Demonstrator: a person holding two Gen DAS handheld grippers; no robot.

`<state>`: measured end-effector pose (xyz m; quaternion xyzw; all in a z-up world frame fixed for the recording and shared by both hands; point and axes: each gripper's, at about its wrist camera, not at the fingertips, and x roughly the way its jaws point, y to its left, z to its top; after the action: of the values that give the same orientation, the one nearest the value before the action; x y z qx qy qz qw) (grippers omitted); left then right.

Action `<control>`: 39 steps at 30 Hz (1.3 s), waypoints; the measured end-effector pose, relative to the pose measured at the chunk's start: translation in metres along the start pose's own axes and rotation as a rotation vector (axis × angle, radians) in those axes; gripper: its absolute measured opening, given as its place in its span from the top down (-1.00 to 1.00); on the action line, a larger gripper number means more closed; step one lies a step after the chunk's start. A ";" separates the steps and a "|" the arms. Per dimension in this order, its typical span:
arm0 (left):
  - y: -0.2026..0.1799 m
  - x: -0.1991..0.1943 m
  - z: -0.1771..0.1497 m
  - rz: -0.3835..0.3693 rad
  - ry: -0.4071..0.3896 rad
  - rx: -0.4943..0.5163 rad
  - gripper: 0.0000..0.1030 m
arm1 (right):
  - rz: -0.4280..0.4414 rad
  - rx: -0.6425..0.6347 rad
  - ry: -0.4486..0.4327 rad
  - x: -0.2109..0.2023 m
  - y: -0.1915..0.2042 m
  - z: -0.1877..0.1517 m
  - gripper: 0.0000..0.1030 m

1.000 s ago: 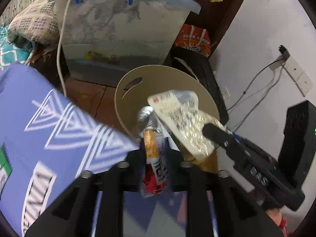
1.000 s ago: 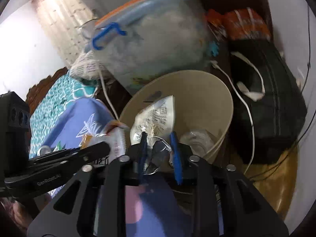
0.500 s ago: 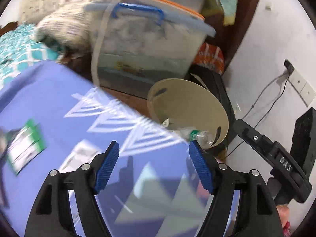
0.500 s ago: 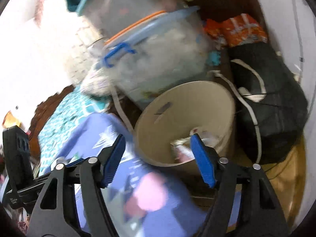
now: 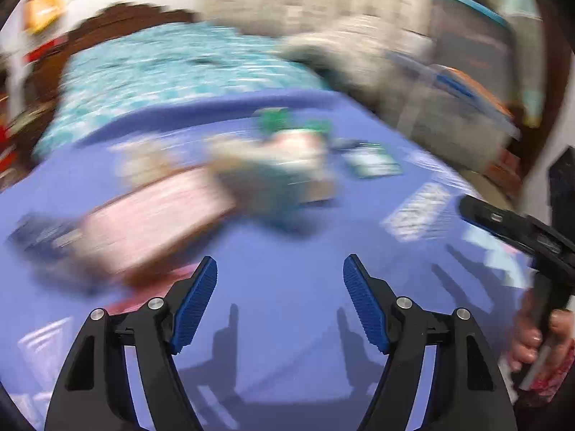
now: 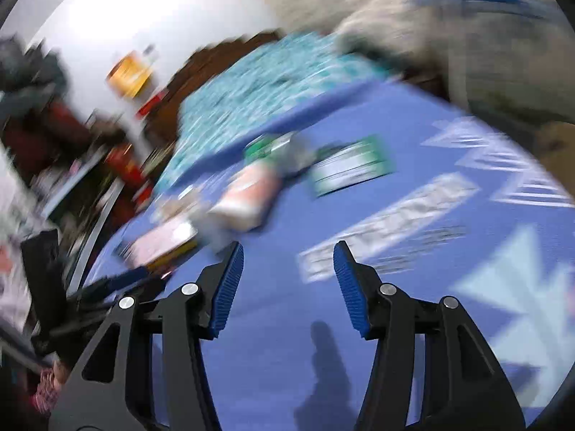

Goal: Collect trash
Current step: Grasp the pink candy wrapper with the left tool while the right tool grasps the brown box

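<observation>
Both views are motion-blurred. My left gripper (image 5: pixel 280 276) is open and empty above the blue cloth (image 5: pixel 287 323). Ahead of it lie a pink flat packet (image 5: pixel 151 222), a crumpled pale wrapper (image 5: pixel 273 179) and a green-and-white packet (image 5: pixel 373 161). My right gripper (image 6: pixel 287 262) is open and empty over the same cloth (image 6: pixel 287 359). Ahead of it lie a pink-and-white packet (image 6: pixel 248 194), a pink flat packet (image 6: pixel 161 240) and the green-and-white packet (image 6: pixel 352 168). The right gripper also shows at the right edge of the left wrist view (image 5: pixel 517 233).
A teal patterned bedspread (image 5: pixel 172 68) lies beyond the blue cloth. A clear storage box with a blue handle (image 6: pixel 503 18) stands at the back right. Dark wooden furniture (image 6: pixel 118 143) and clutter are to the left.
Both grippers let go of their trash into the beige bin, opened, and swung left, away from the bin, to face the trash on the blue cloth.
</observation>
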<state>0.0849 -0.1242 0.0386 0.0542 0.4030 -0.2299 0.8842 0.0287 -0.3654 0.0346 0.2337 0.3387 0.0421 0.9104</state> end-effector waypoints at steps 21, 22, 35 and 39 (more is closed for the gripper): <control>0.083 -0.024 -0.054 -0.047 0.107 -0.163 0.51 | 0.101 -0.606 0.488 0.211 0.234 0.015 0.24; 0.084 -0.028 -0.059 -0.064 0.110 -0.174 0.51 | 0.110 -0.613 0.498 0.203 0.228 0.009 0.24; 0.117 -0.047 -0.043 -0.134 0.031 -0.334 0.46 | 0.195 -0.480 0.398 0.076 0.147 -0.055 0.22; 0.129 -0.025 -0.015 -0.120 0.017 -0.365 0.47 | 0.169 -0.347 0.368 0.080 0.122 -0.046 0.22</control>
<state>0.1190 0.0035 0.0353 -0.1294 0.4479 -0.2046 0.8607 0.0705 -0.2201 0.0113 0.0898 0.4656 0.2171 0.8533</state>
